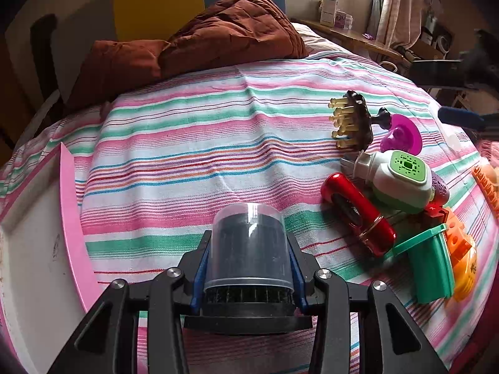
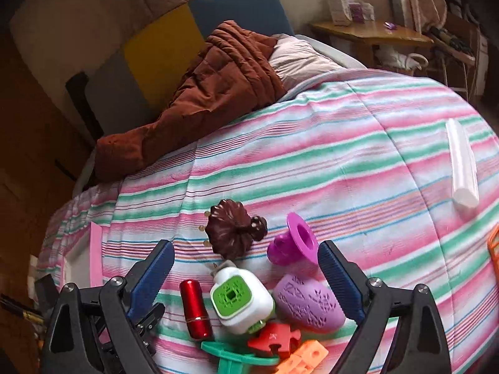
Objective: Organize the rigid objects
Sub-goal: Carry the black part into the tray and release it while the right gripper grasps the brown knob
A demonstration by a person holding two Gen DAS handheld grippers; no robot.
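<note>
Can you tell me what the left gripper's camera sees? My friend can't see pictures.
The left gripper squeezes a dark round thing with a clear cap above a stripy bedspread. A toy pile lies to the right, a pink-edged box to the left.

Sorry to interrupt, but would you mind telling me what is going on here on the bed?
A person is sorting small rigid objects on a striped bedspread with two handheld grippers. The left gripper has its jaws closed on a dark cylinder with a clear cap, near a pink-edged white tray. The right gripper hovers with jaws wide open over the pile: a red tube, a white and green plug-in device, a purple funnel and a brown scalp brush.
</note>
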